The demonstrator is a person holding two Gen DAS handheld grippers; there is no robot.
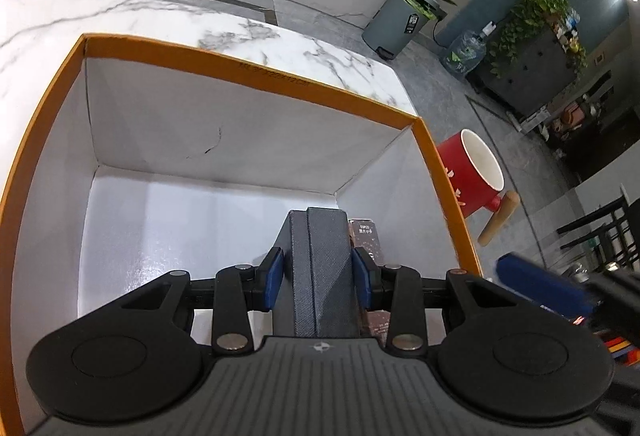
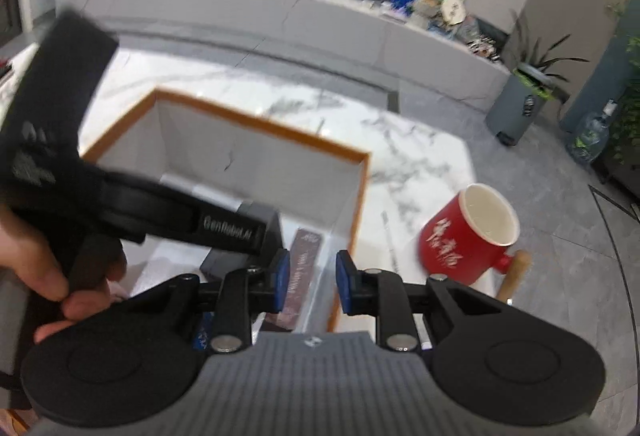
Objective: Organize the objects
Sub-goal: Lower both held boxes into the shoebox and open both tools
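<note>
In the left wrist view, nearest to the camera is my left gripper [image 1: 318, 278]. Its blue pads [image 1: 273, 278] press on both sides of a grey case [image 1: 320, 260], so it grips this case. The case has its long axis running away from the camera, along the fingers, and its far end points into the orange-rimmed box [image 1: 248, 71]. It is inside the box, low near the white floor, just beside a brown packet [image 1: 370, 236] at the right wall. Outside the box a red mug [image 1: 472, 175] stands on the marble table [image 1: 280, 39].

In the right wrist view, nearest is my right gripper [image 2: 312, 284]. Its jaws stand a little apart and nothing is between them; it holds nothing. It hovers over the near right corner of the box [image 2: 280, 131]. The brown packet [image 2: 300, 268] lies below, with its long axis pointing away. My left hand [image 2: 52, 268] holds the other gripper at the left.
</note>
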